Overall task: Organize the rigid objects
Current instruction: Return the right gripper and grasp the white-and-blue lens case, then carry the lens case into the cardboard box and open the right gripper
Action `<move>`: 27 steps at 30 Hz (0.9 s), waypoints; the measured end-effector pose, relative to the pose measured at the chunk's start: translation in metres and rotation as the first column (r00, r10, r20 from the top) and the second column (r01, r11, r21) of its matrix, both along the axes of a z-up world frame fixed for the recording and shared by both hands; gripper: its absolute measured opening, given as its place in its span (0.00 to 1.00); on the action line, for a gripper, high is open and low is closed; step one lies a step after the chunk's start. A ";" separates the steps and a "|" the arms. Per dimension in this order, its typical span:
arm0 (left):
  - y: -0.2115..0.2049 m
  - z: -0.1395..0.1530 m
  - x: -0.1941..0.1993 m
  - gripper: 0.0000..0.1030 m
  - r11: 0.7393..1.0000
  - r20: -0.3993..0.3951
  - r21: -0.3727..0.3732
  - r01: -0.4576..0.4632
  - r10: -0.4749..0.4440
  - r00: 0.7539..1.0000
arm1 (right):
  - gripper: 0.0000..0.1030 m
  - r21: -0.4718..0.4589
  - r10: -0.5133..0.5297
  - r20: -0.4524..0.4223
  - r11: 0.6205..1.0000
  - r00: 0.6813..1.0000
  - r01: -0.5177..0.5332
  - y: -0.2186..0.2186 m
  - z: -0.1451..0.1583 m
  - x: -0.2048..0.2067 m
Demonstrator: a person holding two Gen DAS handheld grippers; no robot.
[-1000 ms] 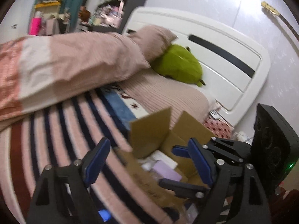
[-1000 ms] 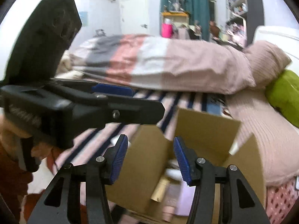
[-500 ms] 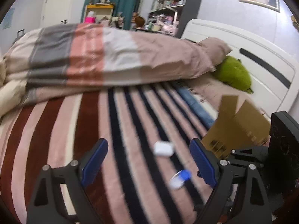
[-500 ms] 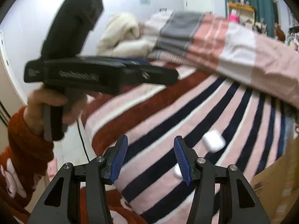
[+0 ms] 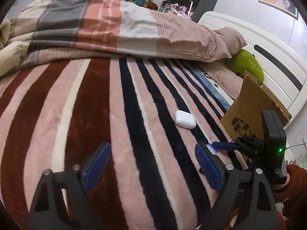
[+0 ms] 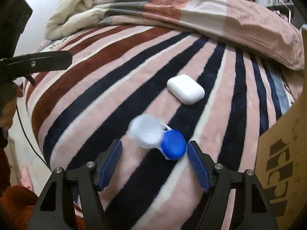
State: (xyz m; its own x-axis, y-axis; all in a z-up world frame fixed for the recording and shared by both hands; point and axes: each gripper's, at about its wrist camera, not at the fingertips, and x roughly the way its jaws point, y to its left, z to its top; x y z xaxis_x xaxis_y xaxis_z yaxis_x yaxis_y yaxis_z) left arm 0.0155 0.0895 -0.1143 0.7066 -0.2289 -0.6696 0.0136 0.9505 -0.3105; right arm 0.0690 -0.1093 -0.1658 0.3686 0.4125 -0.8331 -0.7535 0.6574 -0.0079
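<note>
- While both tongs hang over the striped blanket, the right gripper sits low with its blue pads spread wide, just in front of a small lens case with one white cap and one blue cap.
- Neither pad touches the case yet; the blue cap lies just beside the right pad, the white cap further toward the left one, so the case sits off-centre in the gap.
- A white earbud case lies a little further away on the blanket, apart from the lens case.
- To the right stands a cardboard box, near both items, which looks to be where they belong.
- The left gripper is open too, holding nothing, hovering nearer the bed's edge.
- What worries me: closing from this offset, the right pad would meet the blue cap first and could spin or shove the case sideways on the plush pile.
- The caps are round and smooth, so a pinch on one cap alone might squirt it out.
- The soft blanket gives underneath, so pressing down could bury the case or snag the fabric.
</note>
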 end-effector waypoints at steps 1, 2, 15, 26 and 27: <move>-0.002 0.000 0.001 0.85 1.000 -0.001 -0.002 0.002 -0.002 1.000 | 0.66 0.004 -0.003 -0.002 1.000 1.000 0.003 -0.001 0.000 0.000; -0.003 0.000 0.001 0.85 1.000 -0.001 -0.002 0.003 -0.003 1.000 | 0.66 0.004 -0.009 0.006 1.000 1.000 0.009 -0.002 -0.001 0.001; -0.015 0.007 0.003 0.85 0.999 -0.006 -0.015 0.042 -0.042 0.999 | 0.25 0.049 0.025 0.011 0.998 1.000 -0.026 0.004 0.002 0.001; -0.012 0.009 0.003 0.85 0.999 -0.009 -0.017 0.043 -0.043 0.999 | 0.25 0.023 0.140 0.026 0.990 0.990 -0.140 0.022 -0.005 0.009; -0.011 0.009 0.003 0.85 0.999 -0.010 -0.019 0.043 -0.043 0.999 | 0.25 0.028 0.141 0.029 0.990 0.990 -0.142 0.022 -0.003 0.009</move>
